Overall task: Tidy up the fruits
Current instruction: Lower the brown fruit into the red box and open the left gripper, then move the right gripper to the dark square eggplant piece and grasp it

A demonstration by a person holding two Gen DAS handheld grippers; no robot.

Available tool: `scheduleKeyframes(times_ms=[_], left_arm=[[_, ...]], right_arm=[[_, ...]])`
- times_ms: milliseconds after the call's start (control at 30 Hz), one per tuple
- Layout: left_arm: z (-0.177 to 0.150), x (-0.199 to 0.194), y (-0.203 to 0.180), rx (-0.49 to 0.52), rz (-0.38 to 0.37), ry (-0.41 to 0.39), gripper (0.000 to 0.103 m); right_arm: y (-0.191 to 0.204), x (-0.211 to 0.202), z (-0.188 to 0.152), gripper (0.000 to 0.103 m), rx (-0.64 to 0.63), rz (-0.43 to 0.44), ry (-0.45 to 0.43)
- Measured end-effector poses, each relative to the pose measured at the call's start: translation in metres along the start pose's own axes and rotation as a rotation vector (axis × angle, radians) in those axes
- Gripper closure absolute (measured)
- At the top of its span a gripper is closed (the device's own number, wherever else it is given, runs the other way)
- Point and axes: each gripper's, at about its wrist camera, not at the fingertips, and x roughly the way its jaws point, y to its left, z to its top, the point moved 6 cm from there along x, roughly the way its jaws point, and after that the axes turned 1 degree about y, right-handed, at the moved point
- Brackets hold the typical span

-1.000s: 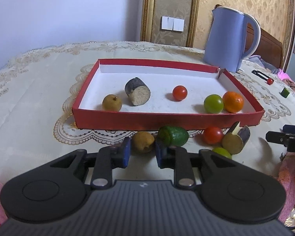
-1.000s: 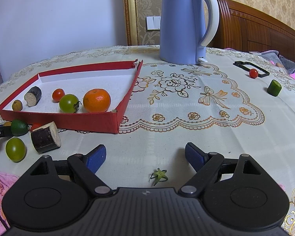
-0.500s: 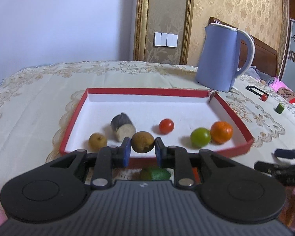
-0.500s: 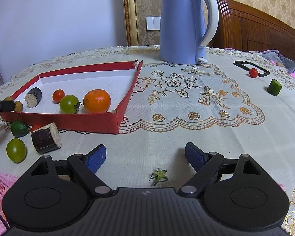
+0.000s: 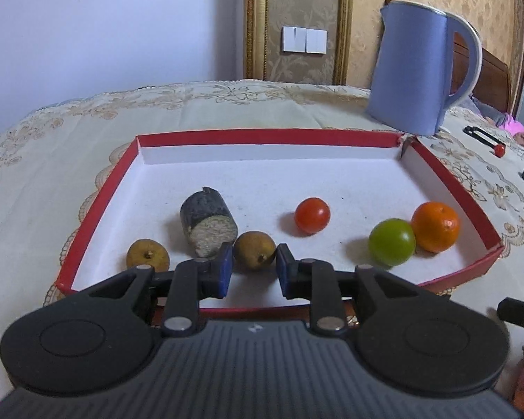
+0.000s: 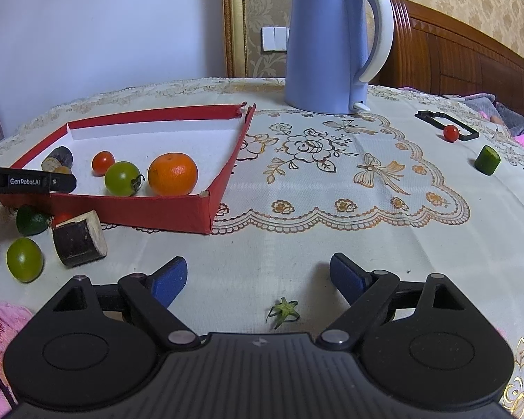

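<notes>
The left gripper (image 5: pixel 254 268) grasps a brown fruit (image 5: pixel 255 249) between its pads, over the near part of the red tray (image 5: pixel 262 136), probably to set it beside the fruits there. The right gripper (image 6: pixel 258 279) is spread wide and holds nothing; ahead to its left lie more fruits.

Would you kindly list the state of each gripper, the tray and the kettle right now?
Left gripper: shut on a brown fruit, held over the tray.
Right gripper: open, empty, above the tablecloth.
Tray: open-topped, holding fruit, one far corner split.
Kettle: upright, lid shut.
</notes>
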Motion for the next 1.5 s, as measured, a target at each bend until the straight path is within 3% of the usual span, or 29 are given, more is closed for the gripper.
scheduleKeyframes(times_ms=[100, 200, 333, 467, 567, 667, 733, 1067, 1233, 1500], left_arm=[[0.000, -0.001, 0.001, 0.003, 0.028, -0.003, 0.070], [0.001, -0.011, 0.006, -0.022, 0.014, -0.009, 0.069], [-0.002, -0.032, 0.009, -0.019, 0.032, -0.033, 0.048], [-0.007, -0.052, 0.012, -0.003, 0.053, -0.074, 0.046], [-0.010, -0.061, 0.016, -0.008, 0.069, -0.068, 0.033], [-0.013, -0.068, 0.022, -0.010, 0.099, -0.068, 0.029], [-0.018, -0.071, 0.026, -0.005, 0.133, -0.066, 0.026], [-0.047, -0.053, 0.045, -0.031, 0.142, 0.012, 0.017], [-0.048, -0.052, 0.049, -0.067, 0.102, 0.013, 0.011], [-0.049, -0.049, 0.046, -0.053, 0.115, 0.033, 0.006]], right_arm=[[0.001, 0.001, 0.000, 0.014, -0.005, -0.004, 0.002], [0.001, 0.001, 0.000, 0.013, -0.009, -0.006, 0.003], [0.001, 0.001, 0.000, 0.013, -0.010, -0.006, 0.004], [0.001, 0.001, 0.000, 0.013, -0.010, -0.006, 0.004], [0.001, 0.001, 0.000, 0.013, -0.010, -0.006, 0.004], [0.002, 0.001, 0.000, 0.012, -0.011, -0.007, 0.004], [0.004, 0.003, -0.001, 0.000, -0.019, 0.011, 0.013], [0.007, 0.004, -0.002, 0.000, -0.036, 0.013, 0.021], [0.007, 0.005, -0.001, 0.000, -0.036, 0.012, 0.021], [0.008, 0.005, -0.001, 0.000, -0.035, 0.013, 0.020]])
